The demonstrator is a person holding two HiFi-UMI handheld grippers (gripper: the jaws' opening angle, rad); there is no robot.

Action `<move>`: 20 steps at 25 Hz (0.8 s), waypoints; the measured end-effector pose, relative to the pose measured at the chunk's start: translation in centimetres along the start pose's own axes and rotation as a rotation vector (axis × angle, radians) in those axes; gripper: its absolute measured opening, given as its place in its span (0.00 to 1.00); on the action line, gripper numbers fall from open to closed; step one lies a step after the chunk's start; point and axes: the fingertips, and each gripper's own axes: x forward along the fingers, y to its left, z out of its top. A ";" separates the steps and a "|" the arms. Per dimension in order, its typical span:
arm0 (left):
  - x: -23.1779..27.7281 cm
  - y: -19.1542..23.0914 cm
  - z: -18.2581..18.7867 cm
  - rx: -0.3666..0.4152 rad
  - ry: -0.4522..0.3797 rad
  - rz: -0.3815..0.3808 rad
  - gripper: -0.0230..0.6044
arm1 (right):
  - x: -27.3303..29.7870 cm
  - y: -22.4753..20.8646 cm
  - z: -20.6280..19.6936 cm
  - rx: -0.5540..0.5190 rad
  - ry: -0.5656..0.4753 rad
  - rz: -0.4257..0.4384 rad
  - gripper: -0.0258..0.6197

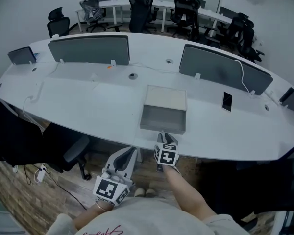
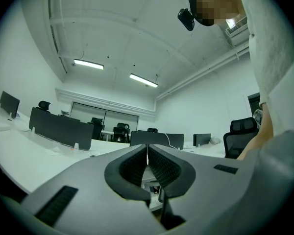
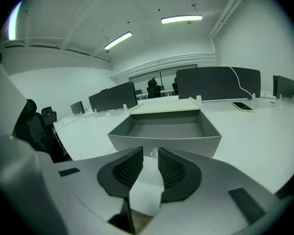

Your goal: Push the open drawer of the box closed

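A flat box with a beige top lies on the white desk. Its grey drawer is pulled out toward me and looks empty. In the right gripper view the drawer's front wall stands just beyond my right gripper, whose jaws are open by a narrow gap with nothing held; a small knob shows past the tips. In the head view, that right gripper sits at the desk's front edge, right before the drawer. My left gripper hangs lower, below the desk edge. Seen in its own view, the left gripper has its jaws pressed together and empty.
Two grey divider screens stand behind the box. A dark phone lies right of it, with a white cable nearby. Office chairs and more desks fill the back; a chair is tucked under the desk at left.
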 end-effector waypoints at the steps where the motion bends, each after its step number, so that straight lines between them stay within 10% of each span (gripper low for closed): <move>1: 0.0 0.1 0.0 0.000 0.000 0.005 0.07 | 0.3 -0.2 0.0 0.005 0.006 -0.004 0.16; 20: -0.1 1.9 0.3 -0.004 -0.006 0.049 0.07 | 3.6 -1.1 -1.9 -0.020 0.145 -0.101 0.16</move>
